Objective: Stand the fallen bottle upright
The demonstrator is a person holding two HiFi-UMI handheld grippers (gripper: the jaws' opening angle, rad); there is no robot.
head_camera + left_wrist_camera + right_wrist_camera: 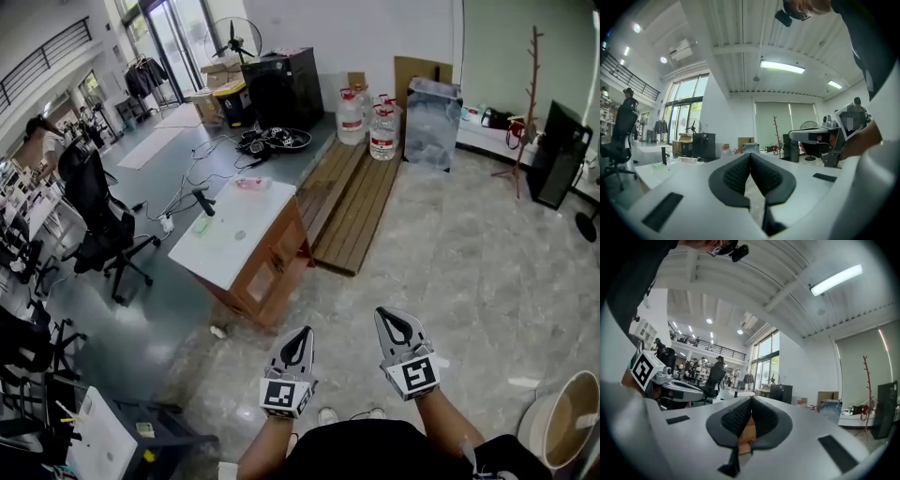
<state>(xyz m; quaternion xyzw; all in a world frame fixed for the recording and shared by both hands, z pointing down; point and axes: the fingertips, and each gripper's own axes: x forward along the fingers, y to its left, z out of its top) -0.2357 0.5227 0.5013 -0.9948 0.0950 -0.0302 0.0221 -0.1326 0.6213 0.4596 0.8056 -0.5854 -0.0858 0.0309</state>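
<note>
So we're standing back from the desk (pixel 246 246) here, and nothing is in hand yet. The left gripper (pixel 301 336) has its pads pressed together with nothing between them, and it's the same for the right gripper (pixel 751 402): shut tight and empty, both pointing roughly level out in front of us.

As for the fallen bottle (pixel 251 184), our best guess is the pale pinkish thing lying flat near the far end of the white desk top. It's small in the head view, so we can't swear to it. Its long axis seems to run across the desk, more or less side to side from where we stand. A dark upright object (pixel 202 202) stands near it, and a small green item (pixel 202 225) lies a bit closer to us.

What matters for the next move is that the desk sits ahead and off to our left, well apart from both grippers. That makes the left gripper the nearer one. We reckon we'd need to walk up first, then open up and come in across the bottle's side.
</note>
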